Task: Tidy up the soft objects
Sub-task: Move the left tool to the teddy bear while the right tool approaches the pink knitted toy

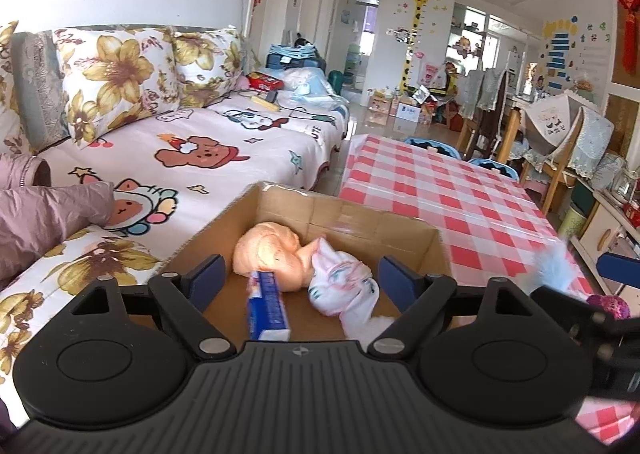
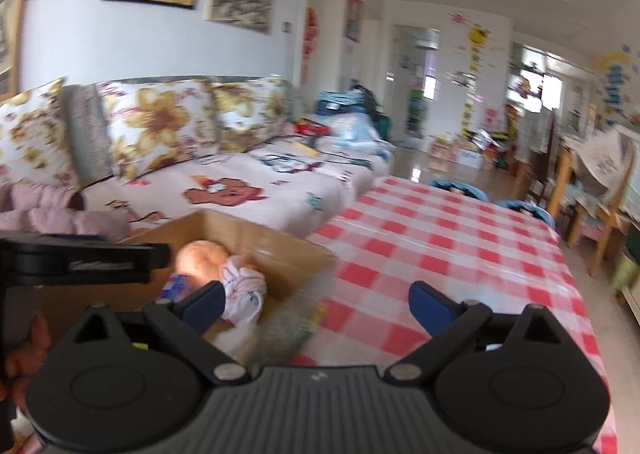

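Clutter risk: both the left gripper [image 1: 298, 274] and right gripper [image 2: 318, 304] gape empty; the blue-and-white carton [image 1: 267, 304] leans in the brown cardboard box [image 1: 344, 213] and may topple.

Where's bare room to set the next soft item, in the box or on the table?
Free: cardboard box floor by its left wall, left of the peach plush; the checkered tablecloth right of the box, out to the far edge. Crowded: box middle, with plush, white cloth and blue packet bunched together.
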`<action>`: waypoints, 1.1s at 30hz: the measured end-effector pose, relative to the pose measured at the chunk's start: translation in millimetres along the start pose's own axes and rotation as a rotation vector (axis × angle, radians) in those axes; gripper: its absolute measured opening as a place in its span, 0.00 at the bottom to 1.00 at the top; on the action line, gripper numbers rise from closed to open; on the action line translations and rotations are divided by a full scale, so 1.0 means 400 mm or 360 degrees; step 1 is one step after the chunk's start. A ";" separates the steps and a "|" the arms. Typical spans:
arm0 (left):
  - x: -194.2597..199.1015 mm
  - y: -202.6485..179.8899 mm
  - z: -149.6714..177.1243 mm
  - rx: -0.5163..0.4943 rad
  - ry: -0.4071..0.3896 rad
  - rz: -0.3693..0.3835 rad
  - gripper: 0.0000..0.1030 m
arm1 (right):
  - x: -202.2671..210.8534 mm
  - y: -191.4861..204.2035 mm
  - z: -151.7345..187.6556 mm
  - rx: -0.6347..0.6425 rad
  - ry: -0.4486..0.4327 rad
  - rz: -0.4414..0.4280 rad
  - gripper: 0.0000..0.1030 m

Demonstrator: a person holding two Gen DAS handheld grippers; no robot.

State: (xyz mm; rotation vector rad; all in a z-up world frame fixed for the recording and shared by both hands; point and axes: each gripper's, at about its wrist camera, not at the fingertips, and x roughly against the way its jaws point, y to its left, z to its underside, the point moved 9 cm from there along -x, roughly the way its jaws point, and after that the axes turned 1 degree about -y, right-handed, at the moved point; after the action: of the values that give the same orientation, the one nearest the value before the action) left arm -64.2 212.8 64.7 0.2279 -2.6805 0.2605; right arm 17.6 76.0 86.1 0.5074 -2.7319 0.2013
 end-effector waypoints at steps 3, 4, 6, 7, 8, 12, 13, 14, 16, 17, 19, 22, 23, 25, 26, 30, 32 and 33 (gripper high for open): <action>0.003 -0.013 0.003 -0.0014 0.0000 0.0032 1.00 | 0.010 -0.052 0.008 -0.0081 0.0014 0.0068 0.96; 0.004 -0.018 0.004 -0.0019 -0.0001 0.0042 1.00 | 0.013 -0.068 0.011 -0.0105 0.0018 0.0085 0.96; 0.006 -0.025 0.006 -0.0029 -0.0004 0.0061 1.00 | 0.023 -0.096 0.016 -0.0154 0.0024 0.0113 0.96; 0.006 -0.029 0.007 -0.0033 -0.0003 0.0074 1.00 | 0.026 -0.108 0.018 -0.0174 0.0024 0.0125 0.96; 0.007 -0.035 0.009 -0.0036 -0.0003 0.0086 1.00 | 0.030 -0.119 0.019 -0.0190 0.0024 0.0136 0.96; 0.013 -0.062 0.017 -0.0056 -0.0001 0.0141 1.00 | 0.045 -0.156 0.028 -0.0230 0.0022 0.0181 0.96; 0.015 -0.068 0.019 -0.0062 0.0002 0.0157 1.00 | 0.046 -0.164 0.030 -0.0237 0.0023 0.0188 0.96; 0.020 -0.071 0.021 -0.0069 0.0003 0.0173 1.00 | 0.049 -0.172 0.032 -0.0244 0.0023 0.0196 0.96; 0.023 -0.079 0.023 -0.0089 0.0001 0.0201 1.00 | 0.055 -0.184 0.036 -0.0260 0.0022 0.0206 0.96; 0.025 -0.085 0.025 -0.0100 0.0000 0.0212 1.00 | 0.058 -0.190 0.036 -0.0267 0.0022 0.0210 0.96; 0.029 -0.096 0.030 -0.0128 -0.0002 0.0229 1.00 | 0.063 -0.203 0.041 -0.0283 0.0025 0.0221 0.96; 0.035 -0.111 0.035 -0.0171 -0.0015 0.0252 1.00 | 0.069 -0.222 0.047 -0.0298 0.0033 0.0241 0.96; 0.036 -0.115 0.036 -0.0183 -0.0021 0.0260 1.00 | 0.072 -0.229 0.050 -0.0303 0.0034 0.0248 0.96; 0.038 -0.121 0.040 -0.0203 -0.0025 0.0276 1.00 | 0.076 -0.245 0.054 -0.0315 0.0035 0.0264 0.96; 0.032 -0.120 0.039 -0.0214 -0.0024 0.0284 1.00 | 0.079 -0.252 0.057 -0.0325 0.0038 0.0272 0.96; 0.033 -0.132 0.051 -0.0265 -0.0020 0.0307 1.00 | 0.090 -0.289 0.068 -0.0364 0.0043 0.0308 0.96; 0.036 -0.136 0.053 -0.0291 -0.0028 0.0316 1.00 | 0.096 -0.310 0.074 -0.0386 0.0042 0.0329 0.96; 0.037 -0.140 0.053 -0.0303 -0.0035 0.0319 1.00 | 0.099 -0.321 0.078 -0.0401 0.0043 0.0340 0.96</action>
State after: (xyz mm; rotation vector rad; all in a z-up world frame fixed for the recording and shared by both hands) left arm -74.8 152.1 60.4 -0.0973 -2.7295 0.0623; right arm 20.8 -61.7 81.3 0.1428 -2.7291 -0.0831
